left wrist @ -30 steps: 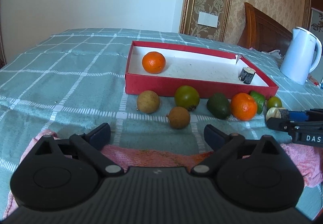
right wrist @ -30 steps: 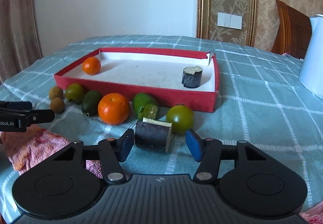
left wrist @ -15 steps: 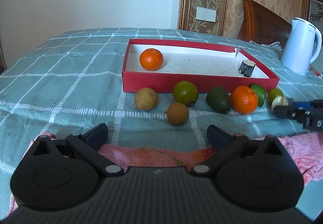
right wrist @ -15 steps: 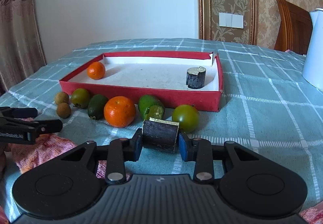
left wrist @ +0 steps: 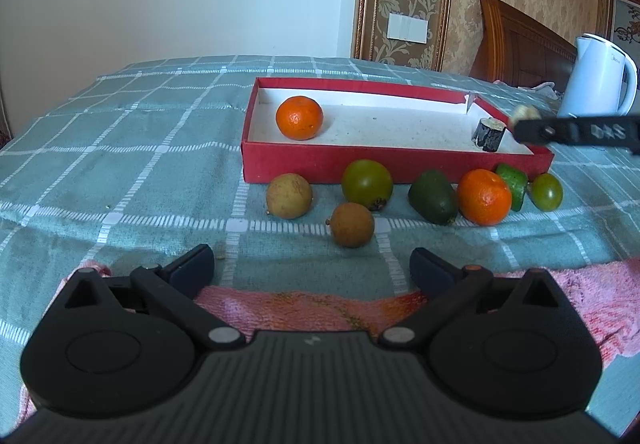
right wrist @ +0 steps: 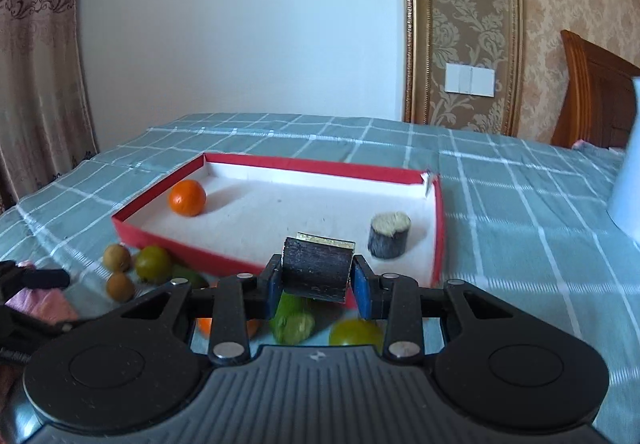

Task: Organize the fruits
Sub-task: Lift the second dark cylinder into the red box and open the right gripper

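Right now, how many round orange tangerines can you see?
2: one round orange tangerine inside the red cardboard tray at its left end, another on the checked green cloth in front of the tray. None looks hidden.

White plastic electric kettle (left wrist: 598, 77) far right on teal checked tablecloth (left wrist: 120, 147); pink terry towel (left wrist: 304, 310) near; white wall switch plate (right wrist: 470, 79), brown wooden headboard (left wrist: 516, 43) behind.

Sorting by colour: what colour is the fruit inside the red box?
Orange, clearest in the left wrist view.
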